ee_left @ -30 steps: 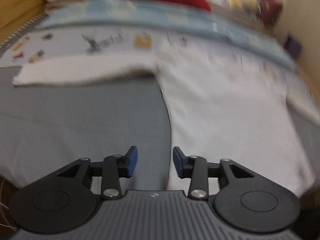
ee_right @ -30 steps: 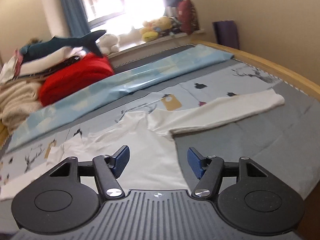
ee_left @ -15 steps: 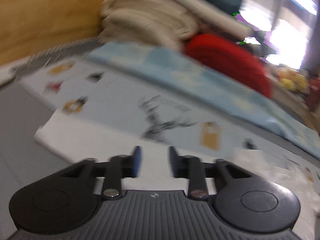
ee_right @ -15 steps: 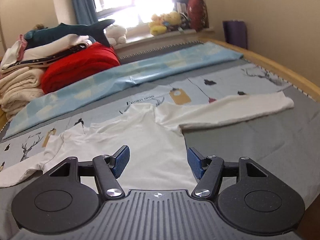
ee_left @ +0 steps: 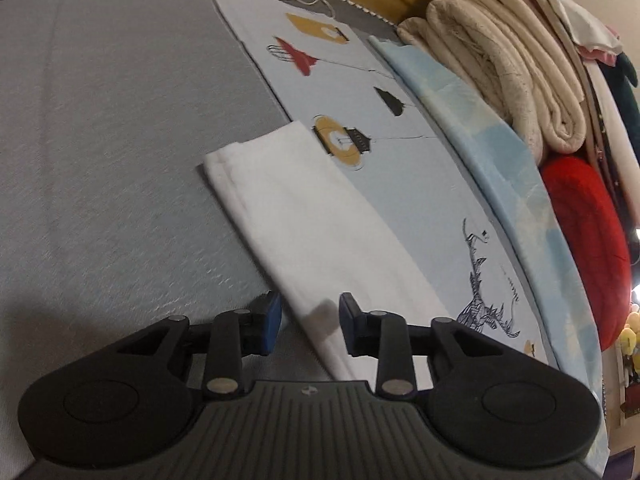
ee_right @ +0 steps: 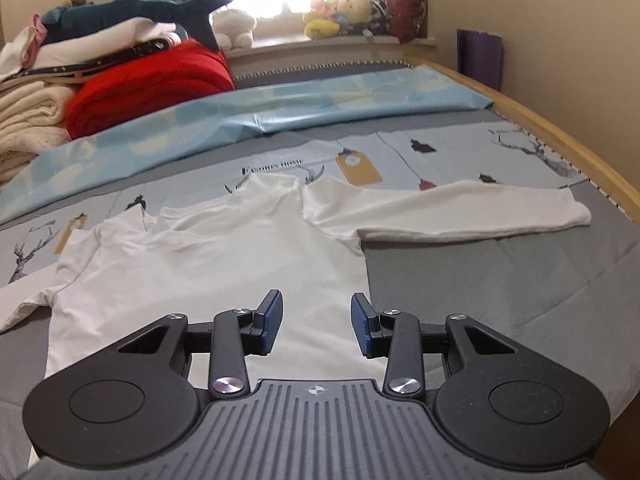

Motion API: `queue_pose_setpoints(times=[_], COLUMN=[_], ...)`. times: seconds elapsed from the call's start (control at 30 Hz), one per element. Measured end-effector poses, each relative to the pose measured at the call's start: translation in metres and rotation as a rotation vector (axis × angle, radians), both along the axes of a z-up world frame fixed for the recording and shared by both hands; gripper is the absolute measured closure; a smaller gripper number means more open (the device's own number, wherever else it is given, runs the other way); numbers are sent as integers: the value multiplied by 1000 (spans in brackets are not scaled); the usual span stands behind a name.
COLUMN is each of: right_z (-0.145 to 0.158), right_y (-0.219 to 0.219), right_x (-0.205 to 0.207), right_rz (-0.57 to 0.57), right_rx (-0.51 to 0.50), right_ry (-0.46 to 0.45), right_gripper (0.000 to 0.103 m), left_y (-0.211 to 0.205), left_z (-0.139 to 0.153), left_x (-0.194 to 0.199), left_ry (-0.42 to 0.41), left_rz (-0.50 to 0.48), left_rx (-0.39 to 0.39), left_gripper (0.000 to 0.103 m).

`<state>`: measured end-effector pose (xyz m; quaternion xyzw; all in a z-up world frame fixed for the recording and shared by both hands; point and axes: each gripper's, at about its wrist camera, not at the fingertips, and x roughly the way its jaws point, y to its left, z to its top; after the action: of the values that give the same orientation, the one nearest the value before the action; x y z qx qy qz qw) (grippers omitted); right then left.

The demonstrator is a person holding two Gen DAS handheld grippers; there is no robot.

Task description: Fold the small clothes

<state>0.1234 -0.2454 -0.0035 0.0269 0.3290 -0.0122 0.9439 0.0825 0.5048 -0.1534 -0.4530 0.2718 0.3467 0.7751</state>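
A white long-sleeved top (ee_right: pixel 224 264) lies flat on the grey bed cover (ee_right: pixel 520 300), its right sleeve (ee_right: pixel 480 208) stretched out to the right. My right gripper (ee_right: pixel 316 316) hovers over the lower right of the top's body. Its jaws are closing with only air between them. In the left wrist view the top's left sleeve (ee_left: pixel 304 216) runs diagonally, with its cuff (ee_left: pixel 224 160) at the far end. My left gripper (ee_left: pixel 310 320) sits low over this sleeve. Its jaws are opening, the cloth lies under the gap, and the pads do not press it.
A patterned pale sheet (ee_left: pixel 360 92) and a light blue cloth (ee_right: pixel 280 112) lie behind the top. Folded cream blankets (ee_left: pixel 500 48) and a red blanket (ee_right: pixel 152 80) are stacked at the back left. Plush toys (ee_right: pixel 340 16) line the windowsill. A wooden bed rail (ee_right: pixel 560 140) runs along the right.
My left gripper swung left from the top's body out to the left sleeve near its cuff, and its view rolled. My right gripper crept closer to the top and its jaws narrowed.
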Motion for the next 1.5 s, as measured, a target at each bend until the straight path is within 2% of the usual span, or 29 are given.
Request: queue_pose_setpoints(times=[0.03, 0.07, 0.17, 0.23, 0.33, 0.43, 0.47, 0.53, 0.57, 0.63, 0.73, 0.8, 0.9, 0.97, 1.0, 1.07, 1.13, 1.17, 1.23, 1.33, 1.37, 1.43, 1.5], right_z=[-3, -6, -13, -17, -23, -30, -32, -37, -41, -51, -70, -71, -59, -51, -49, -50, -54, -55, -60, -71, -74, -76, -76], right_y=[3, 7, 19, 29, 54, 83, 94, 110, 118, 124, 120, 110, 93, 78, 70, 55, 43, 37, 24, 12, 10, 11, 20], right_x=[3, 6, 16, 25, 51, 84, 96, 112, 119, 126, 136, 139, 145, 147, 149, 154, 159, 161, 165, 172, 173, 178, 184], right_rz=[4, 12, 28, 57, 76, 126, 154, 200, 221, 241, 199, 177, 153, 122, 92, 30, -16, -45, -97, -132, -147, -154, -112], right_rx=[-5, -15, -50, -51, -71, -36, -16, -3, -6, -2, 18, 61, 112, 142, 160, 193, 230, 246, 281, 343, 356, 368, 373], right_ry=[11, 22, 67, 111, 194, 256, 260, 251, 239, 230, 327, 345, 320, 275, 258, 261, 271, 273, 291, 334, 341, 355, 357], right_gripper=[64, 64, 64, 64, 64, 64, 64, 64, 63, 63, 63, 63, 64, 78, 90, 91, 90, 89, 88, 78, 78, 76, 75], left_y=[2, 0, -1, -5, -27, -70, -85, -109, -124, -147, -184, -221, -297, -350, -376, -423, -452, -462, -461, -427, -410, -377, -355], left_z=[0, 0, 8, 22, 61, 112, 126, 144, 148, 146, 137, 143, 157, 166, 168, 163, 152, 145, 139, 127, 122, 114, 102], left_x=[1, 3, 3, 7, 17, 29, 34, 43, 50, 67, 96, 116, 139, 147, 149, 155, 167, 169, 169, 177, 181, 189, 194], left_ry=[16, 40, 35, 48, 79, 40, 15, -36, -52, -34, -13, -30, -121, -191, -241, -315, -312, -283, -231, -158, -121, -20, 99], left_rz=[-1, -2, 23, 34, 35, -4, -24, -74, -114, -173, -244, -321, -493, -615, -690, -868, -1065, -1109, -1058, -929, -871, -765, -675], left_rx=[6, 10, 11, 64, 226, 454, 501, 542, 545, 515, 407, 410, 435, 431, 414, 325, 210, 209, 276, 234, 219, 228, 229], left_gripper=[94, 98, 99, 99, 99, 100, 100, 100, 100, 100, 100, 100, 100, 100, 100, 99, 83, 83, 80, 80, 80, 80, 79])
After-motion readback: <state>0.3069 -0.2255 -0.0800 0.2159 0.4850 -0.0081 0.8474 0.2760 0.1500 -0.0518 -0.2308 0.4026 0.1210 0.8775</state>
